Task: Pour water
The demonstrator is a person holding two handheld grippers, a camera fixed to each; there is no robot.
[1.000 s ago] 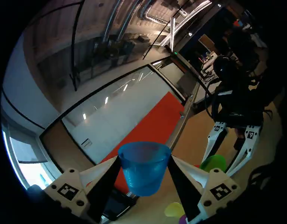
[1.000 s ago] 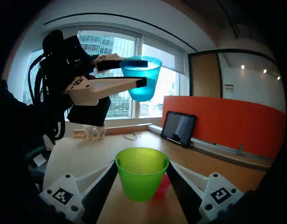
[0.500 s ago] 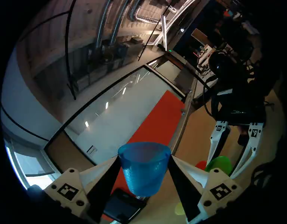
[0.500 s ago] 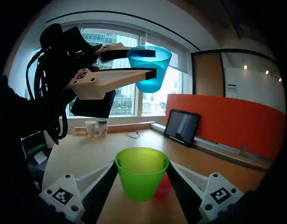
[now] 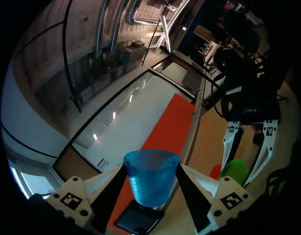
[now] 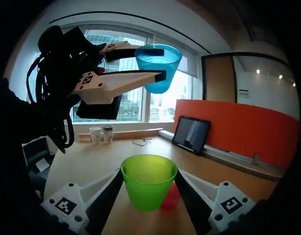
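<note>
Tongs on the left first: the left tongs [image 5: 151, 169] are closed part-way around the blue cup [image 5: 151, 184], a finger pressing on each side. In the right gripper view that cup [image 6: 157, 67] is held high in the air, up and to the left of centre. It leans a touch, and no stream leaves its rim. (Whether it holds water, I cannot tell through the tinted plastic.)

Moving along, two small cups [image 6: 101, 133] stand far back on the desk [image 6: 87, 164], by the window. In the centre, the right tongs [image 6: 149, 174] clasp the green cup [image 6: 149, 187] between both fingers, upright and low over the desk. Something red [image 6: 172, 196] sits just behind it. Further right, a dark tablet [image 6: 191, 134] leans before an orange partition [image 6: 248, 133].

My read is that the pour has not begun. Both cups are gripped and lifted and the green one looks empty. What's left is to line the blue rim over the green mouth, tip, and fill.

As for writing, there's nothing legible. Black-and-white marker squares [image 6: 64, 204] sit on the tongs, both cups carry faint scale marks, and a small sign on the far wall is too tiny to read.
</note>
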